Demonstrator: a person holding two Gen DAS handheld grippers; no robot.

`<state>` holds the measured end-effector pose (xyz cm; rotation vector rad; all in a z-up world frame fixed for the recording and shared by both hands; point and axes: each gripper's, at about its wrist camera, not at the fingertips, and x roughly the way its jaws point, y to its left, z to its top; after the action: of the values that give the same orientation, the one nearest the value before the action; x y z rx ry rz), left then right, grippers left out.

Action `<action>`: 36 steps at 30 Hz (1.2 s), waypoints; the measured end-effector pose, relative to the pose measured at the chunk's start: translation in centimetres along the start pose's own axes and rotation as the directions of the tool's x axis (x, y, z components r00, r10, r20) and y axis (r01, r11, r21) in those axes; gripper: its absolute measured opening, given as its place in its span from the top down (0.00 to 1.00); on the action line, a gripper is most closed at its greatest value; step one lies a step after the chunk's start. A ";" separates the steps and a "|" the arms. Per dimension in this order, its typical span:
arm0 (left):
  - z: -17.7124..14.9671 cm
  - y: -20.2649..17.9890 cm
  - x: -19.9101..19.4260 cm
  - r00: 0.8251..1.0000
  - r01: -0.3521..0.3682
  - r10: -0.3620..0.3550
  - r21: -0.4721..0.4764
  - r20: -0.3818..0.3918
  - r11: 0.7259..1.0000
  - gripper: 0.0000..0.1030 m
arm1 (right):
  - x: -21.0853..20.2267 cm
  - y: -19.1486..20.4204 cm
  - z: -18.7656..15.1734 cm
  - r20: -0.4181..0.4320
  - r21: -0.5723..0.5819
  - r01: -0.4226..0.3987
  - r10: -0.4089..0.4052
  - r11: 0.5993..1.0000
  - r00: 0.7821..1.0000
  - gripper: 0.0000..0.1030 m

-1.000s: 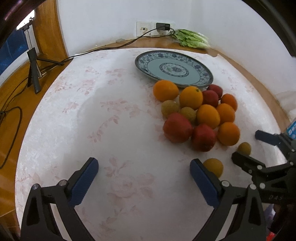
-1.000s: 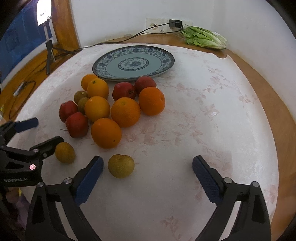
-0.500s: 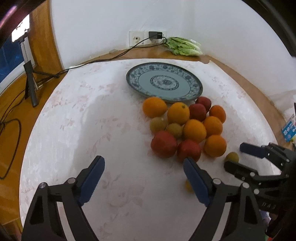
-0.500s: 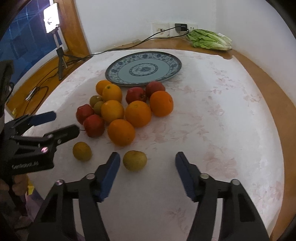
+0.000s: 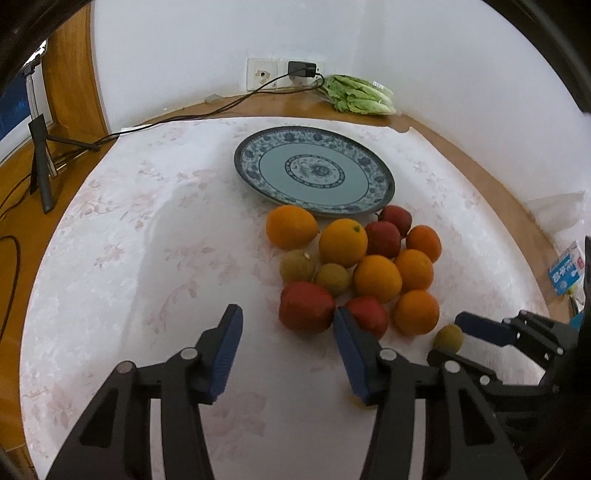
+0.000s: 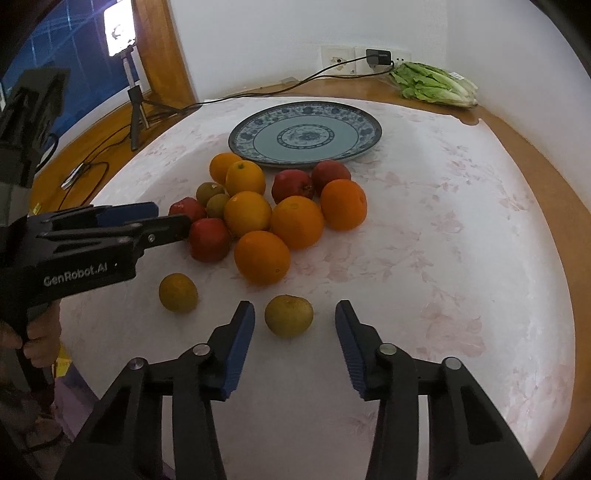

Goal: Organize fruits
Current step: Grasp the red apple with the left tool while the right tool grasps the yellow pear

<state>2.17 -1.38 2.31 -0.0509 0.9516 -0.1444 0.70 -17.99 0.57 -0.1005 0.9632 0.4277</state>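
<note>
A blue-patterned plate [image 5: 314, 173] [image 6: 304, 133] lies at the back of the white floral cloth. In front of it sits a pile of oranges [image 5: 376, 278], red apples and small green-brown fruits. My left gripper [image 5: 286, 321] [image 6: 159, 218] points at the nearest red apple [image 5: 306, 312] [image 6: 186, 208]. Its jaws are closing, and the apple lies just ahead of the tips, untouched. My right gripper [image 6: 294, 306] [image 5: 458, 343] has its closing jaws on either side of a loose yellow-green fruit [image 6: 289, 315] [image 5: 448, 338], with a gap at each pad. Another small yellow fruit [image 6: 178, 292] lies to its left.
Lettuce [image 5: 356, 98] and a plugged-in charger [image 5: 302, 69] with its cable sit by the back wall. A tripod [image 5: 42, 162] and a lamp [image 6: 119, 26] stand beyond the table's left rim. A blue packet [image 5: 565, 271] lies at the right edge. A hand [image 6: 37, 343] holds the left gripper.
Both pairs of jaws have narrowed a lot. The right ones now flank the yellow-green fruit, and the left ones have drawn in toward the red apple.
</note>
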 end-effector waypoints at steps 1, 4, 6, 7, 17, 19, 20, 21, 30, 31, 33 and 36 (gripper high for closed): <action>0.1 0.0 0.2 1.000 0.001 -0.001 0.000 0.000 1.000 0.47 | 0.0 0.0 0.0 0.000 -0.001 0.002 -0.002 1.000 1.000 0.57; 0.2 0.1 0.5 1.000 0.011 -0.011 -0.009 0.002 1.000 0.48 | 0.0 -0.2 0.0 -0.002 0.002 0.003 -0.003 1.000 1.000 0.59; 0.2 0.1 0.5 1.000 0.025 -0.025 -0.009 0.005 1.000 0.51 | 0.0 -0.2 0.1 -0.005 0.005 0.002 -0.002 1.000 1.000 0.59; 0.2 0.1 0.5 1.000 0.030 -0.030 -0.008 0.006 1.000 0.54 | 0.0 -0.2 0.1 -0.005 0.003 0.003 -0.003 1.000 1.000 0.59; -0.1 -0.3 0.4 0.999 0.051 -0.051 0.006 0.007 0.999 0.65 | 0.1 -0.2 0.1 -0.002 0.008 0.002 -0.002 1.000 1.000 0.59; -0.1 -0.3 0.3 0.999 0.052 -0.052 0.001 0.006 0.999 0.65 | 0.1 -0.1 0.1 0.000 0.008 0.003 -0.003 1.000 1.000 0.59; -0.1 -0.2 0.3 0.999 0.049 -0.049 -0.001 0.006 0.999 0.65 | 0.1 -0.1 0.1 0.000 0.007 0.003 -0.003 1.000 1.000 0.59; -0.2 -0.2 0.2 0.999 0.047 -0.047 -0.002 0.007 0.999 0.65 | 0.1 -0.1 0.1 0.001 0.008 0.002 -0.002 1.000 1.000 0.59; -0.3 0.2 -0.5 0.999 0.047 -0.047 -0.012 0.017 0.999 0.65 | 0.1 -0.3 0.1 0.011 0.012 -0.004 0.004 1.000 1.000 0.73; -0.2 0.3 -0.5 0.999 0.048 -0.048 -0.011 0.017 0.999 0.65 | 0.1 -0.3 0.1 0.012 0.012 -0.003 0.003 1.000 1.000 0.74; -0.2 0.1 -0.7 0.999 0.048 -0.048 -0.008 0.016 0.999 0.65 | 0.0 -0.4 0.1 0.014 0.018 -0.005 0.004 1.000 1.000 0.74; 0.2 0.1 -1.2 0.998 0.065 -0.065 -0.009 0.012 0.998 0.65 | 0.0 -0.7 0.4 0.002 0.030 -0.020 0.020 0.999 1.000 0.74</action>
<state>1.64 -1.15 3.40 -0.0915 0.9396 -0.1998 1.31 -18.51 0.69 -0.0633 0.9696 0.4320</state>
